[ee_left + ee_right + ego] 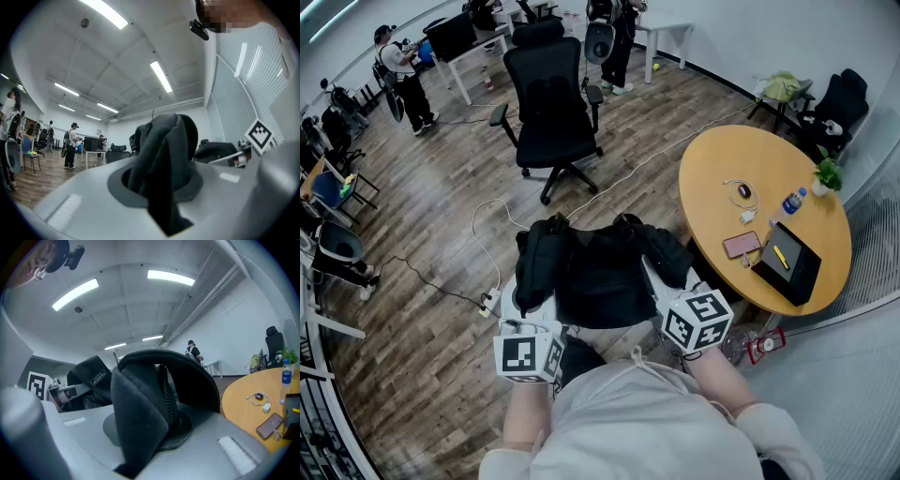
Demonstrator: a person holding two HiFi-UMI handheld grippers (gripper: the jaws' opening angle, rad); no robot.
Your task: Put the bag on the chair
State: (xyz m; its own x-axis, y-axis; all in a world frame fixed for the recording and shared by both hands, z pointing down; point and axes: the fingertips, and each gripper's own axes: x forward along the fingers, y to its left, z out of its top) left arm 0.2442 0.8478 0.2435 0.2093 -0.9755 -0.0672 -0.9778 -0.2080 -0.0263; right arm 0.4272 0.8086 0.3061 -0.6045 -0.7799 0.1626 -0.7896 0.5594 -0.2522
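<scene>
Wood-plank flooring (pixel 441 234) separates the person (pixel 628 422) from the black office chair (pixel 549 94), which stands well apart ahead. The black bag (pixel 600 277) hangs between both tools: the left tongs (pixel 528 302) pinch a fold of its fabric, and the right tongs (pixel 658 278) clamp a zippered edge. Carrying it level, both pinches firm, until it rests on the chair seems wise. From above, the bag hides the tong tips, and its underside is unseen.

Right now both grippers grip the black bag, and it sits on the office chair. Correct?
No. The left gripper and right gripper do grip the bag, but the head view shows it held short of the chair, not on it.
</scene>
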